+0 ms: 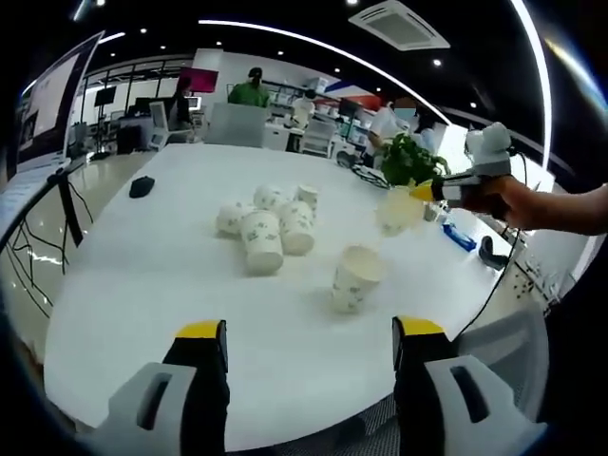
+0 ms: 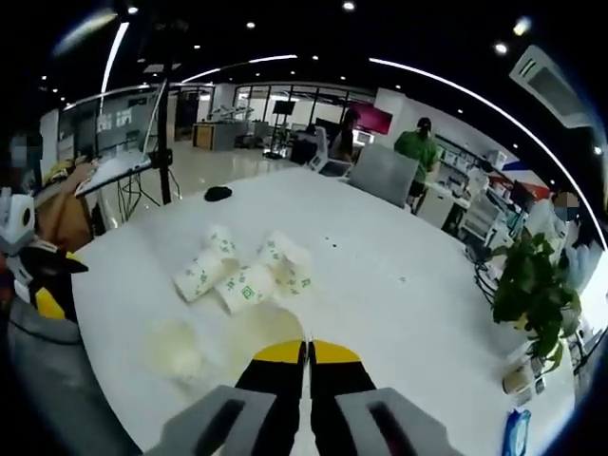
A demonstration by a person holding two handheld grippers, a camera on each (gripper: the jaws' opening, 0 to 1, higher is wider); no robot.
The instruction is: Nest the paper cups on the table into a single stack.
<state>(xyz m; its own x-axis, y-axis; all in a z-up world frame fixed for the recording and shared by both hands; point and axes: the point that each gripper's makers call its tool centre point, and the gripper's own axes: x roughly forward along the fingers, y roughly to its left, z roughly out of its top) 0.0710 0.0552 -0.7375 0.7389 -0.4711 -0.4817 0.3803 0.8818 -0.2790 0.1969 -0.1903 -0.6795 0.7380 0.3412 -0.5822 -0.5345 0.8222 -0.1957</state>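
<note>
- White paper cups (image 1: 271, 223) with green print lie toppled in a cluster mid-worktop (image 1: 142, 285); a lone cup (image 1: 355, 278) sits nearer.
- Left gripper (image 1: 309, 356) hangs at the worktop's edge, jaws spread wide, cups well ahead.
- Right gripper (image 2: 306, 366) has its jaws pressed together, the cluster (image 2: 242, 271) just beyond the tips.

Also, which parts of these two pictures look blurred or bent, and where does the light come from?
Left gripper view: one paper cup beside the right gripper is smeared; ceiling light strips curve with the fisheye. Right gripper view: the upright cup near the bottom is soft, the lying cups sharper; the table reflects evenly.
</note>
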